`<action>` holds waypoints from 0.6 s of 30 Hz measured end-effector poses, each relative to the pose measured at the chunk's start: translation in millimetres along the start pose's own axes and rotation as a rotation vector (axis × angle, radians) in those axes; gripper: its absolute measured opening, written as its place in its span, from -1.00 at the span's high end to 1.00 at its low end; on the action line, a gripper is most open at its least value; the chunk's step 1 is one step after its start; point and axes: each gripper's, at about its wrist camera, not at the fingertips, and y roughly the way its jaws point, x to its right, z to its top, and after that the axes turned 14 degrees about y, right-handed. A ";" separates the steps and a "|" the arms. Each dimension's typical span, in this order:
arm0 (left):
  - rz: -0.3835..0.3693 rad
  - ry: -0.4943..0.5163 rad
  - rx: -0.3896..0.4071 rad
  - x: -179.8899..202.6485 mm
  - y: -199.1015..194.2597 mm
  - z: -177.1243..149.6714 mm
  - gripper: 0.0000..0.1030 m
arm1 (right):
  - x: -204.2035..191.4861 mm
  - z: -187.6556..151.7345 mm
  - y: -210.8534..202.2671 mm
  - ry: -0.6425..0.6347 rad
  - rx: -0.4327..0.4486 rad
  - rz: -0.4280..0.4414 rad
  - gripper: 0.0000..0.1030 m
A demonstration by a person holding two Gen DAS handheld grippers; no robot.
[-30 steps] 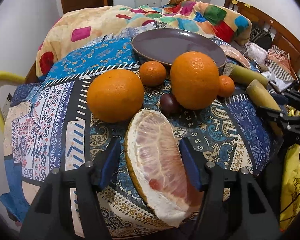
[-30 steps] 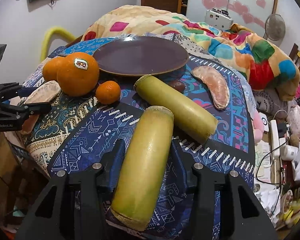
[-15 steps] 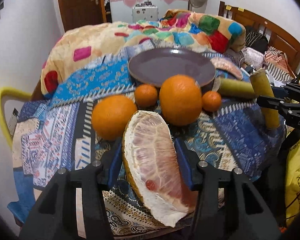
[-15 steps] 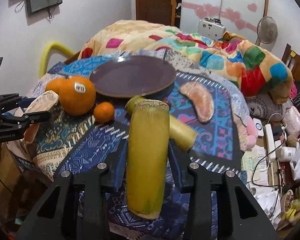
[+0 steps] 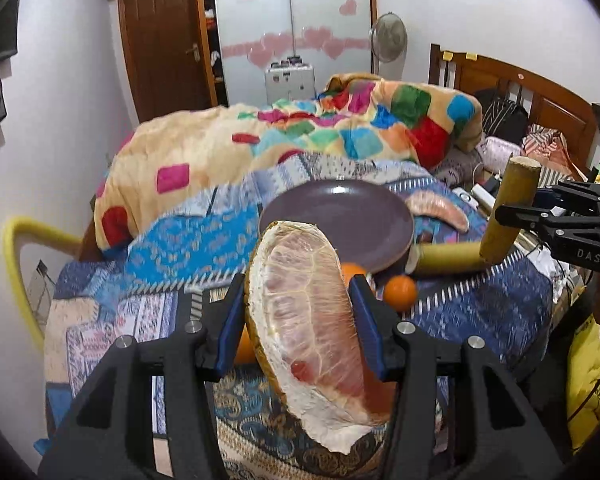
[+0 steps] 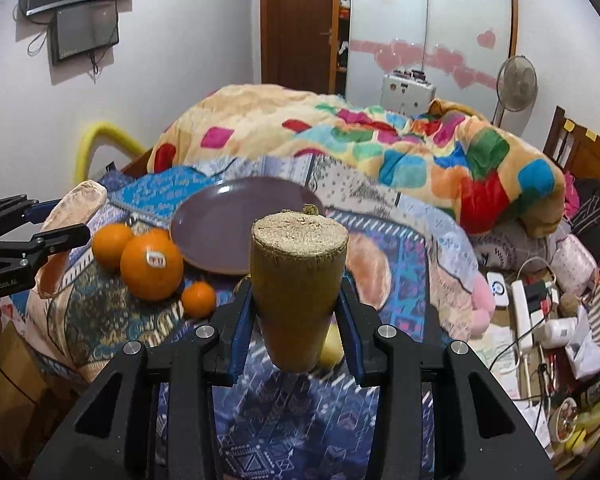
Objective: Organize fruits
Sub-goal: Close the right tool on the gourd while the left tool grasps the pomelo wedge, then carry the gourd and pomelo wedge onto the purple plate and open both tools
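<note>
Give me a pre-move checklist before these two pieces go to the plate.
1. Left gripper shut on the pomelo wedge, fingers pressing both sides: ok.
2. Right gripper shut on the sugarcane piece: ok.
3. Both pieces lifted off the cloth: ok.
4. Purple plate empty, room for both: ok.
5. Wedge hangs below the fingers, may tip: cannot tell.
6. Oranges beside the plate, off the sugarcane's path: ok.
</note>
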 end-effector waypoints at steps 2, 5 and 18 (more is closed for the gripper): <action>0.002 0.000 0.019 -2.0 0.3 7.2 0.02 | -1.0 3.6 -1.6 -0.003 0.015 0.001 0.30; 0.001 -0.005 0.040 -4.5 3.0 18.6 0.02 | -3.0 10.5 -2.5 -0.008 0.036 0.002 0.30; 0.020 -0.016 0.057 -23.0 45.1 52.6 0.01 | -8.7 33.4 31.5 -0.009 0.036 0.023 0.30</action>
